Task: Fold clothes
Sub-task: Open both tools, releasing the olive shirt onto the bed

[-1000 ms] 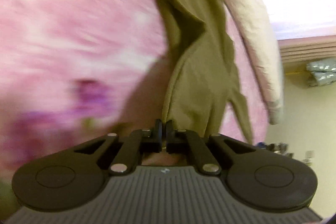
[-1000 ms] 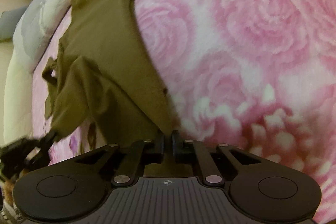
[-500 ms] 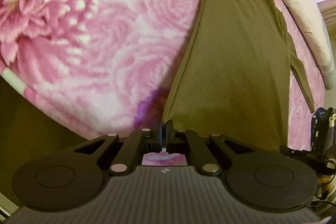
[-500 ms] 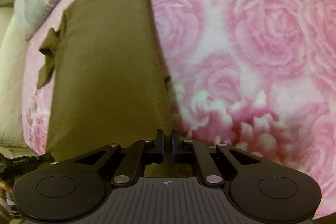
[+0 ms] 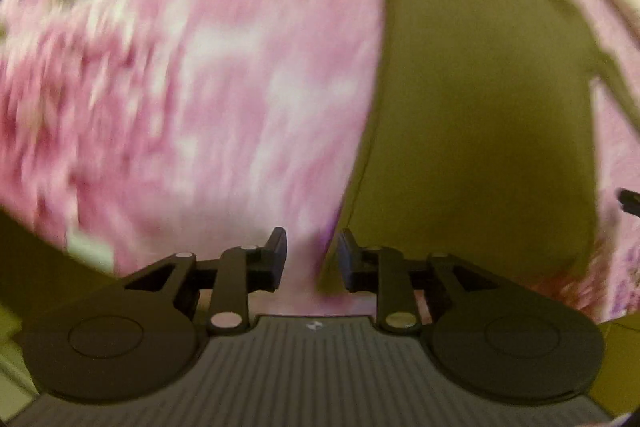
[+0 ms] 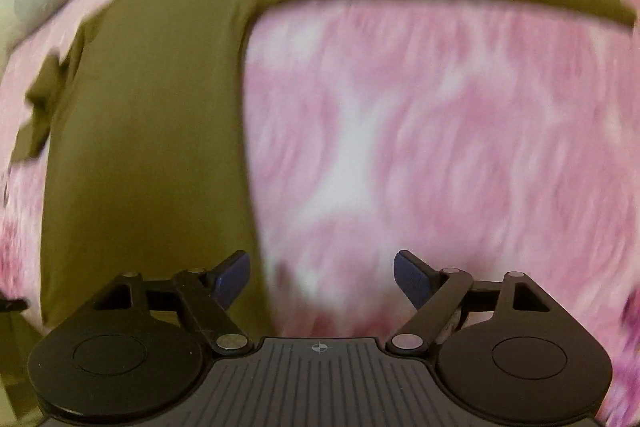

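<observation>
Both grippers, left [image 5: 312, 253] and right [image 6: 322, 277], are now parted, empty; the shirt [image 6: 152, 131], clamped a moment ago, is released flat on the bedspread [image 6: 440, 155], ready for folding.

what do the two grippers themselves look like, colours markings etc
Both match. The left gripper and the right gripper each have black linkage arms with silver pivot pins, two round black discs, and a grey ribbed body bearing a small crosshair mark. The right gripper's finger pads look dark blue. No cables or sleeves show.
</observation>
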`<action>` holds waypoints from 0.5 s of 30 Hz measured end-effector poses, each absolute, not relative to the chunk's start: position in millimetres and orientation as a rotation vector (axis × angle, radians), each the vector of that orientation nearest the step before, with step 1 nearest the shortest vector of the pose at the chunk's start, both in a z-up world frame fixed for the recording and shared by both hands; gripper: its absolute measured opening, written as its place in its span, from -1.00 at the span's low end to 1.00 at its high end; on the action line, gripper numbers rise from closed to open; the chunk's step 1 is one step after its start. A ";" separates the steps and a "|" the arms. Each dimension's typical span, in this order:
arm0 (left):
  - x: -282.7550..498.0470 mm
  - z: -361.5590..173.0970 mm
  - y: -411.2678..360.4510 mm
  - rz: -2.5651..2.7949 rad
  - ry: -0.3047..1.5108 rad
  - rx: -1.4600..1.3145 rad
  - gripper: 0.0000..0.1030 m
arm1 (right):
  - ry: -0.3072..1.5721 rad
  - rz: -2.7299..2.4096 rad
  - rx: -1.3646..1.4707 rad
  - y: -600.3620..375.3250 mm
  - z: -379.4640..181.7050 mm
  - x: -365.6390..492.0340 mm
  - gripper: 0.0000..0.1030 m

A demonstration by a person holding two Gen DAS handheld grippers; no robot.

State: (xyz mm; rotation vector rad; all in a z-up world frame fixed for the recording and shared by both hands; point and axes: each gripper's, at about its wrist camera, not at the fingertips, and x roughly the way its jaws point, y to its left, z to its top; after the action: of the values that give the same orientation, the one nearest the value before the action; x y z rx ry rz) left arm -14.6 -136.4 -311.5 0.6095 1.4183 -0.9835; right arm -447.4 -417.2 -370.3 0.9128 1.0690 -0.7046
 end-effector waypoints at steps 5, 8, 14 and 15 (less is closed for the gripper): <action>7.8 -288.4 -249.6 -1.205 1.231 0.501 -0.45 | 0.953 -0.668 0.789 -493.7 -358.3 -389.6 0.56; 22.7 -292.6 -321.6 -1.300 1.143 0.487 -0.41 | 0.883 -0.646 0.715 -539.6 -351.2 -354.9 0.15; 47.9 -318.9 -432.1 -1.365 1.026 0.523 -0.23 | 0.803 -0.573 0.592 -614.1 -350.0 -275.0 0.15; 53.0 -326.2 -443.5 -1.354 1.009 0.539 -0.22 | 0.805 -0.555 0.580 -623.2 -353.8 -262.1 0.15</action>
State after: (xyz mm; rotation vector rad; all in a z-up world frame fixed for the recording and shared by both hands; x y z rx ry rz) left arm 53.0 -443.5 -326.2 0.5390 1.0091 -1.3545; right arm -262.1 -623.2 -353.8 0.5798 0.8054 -0.5550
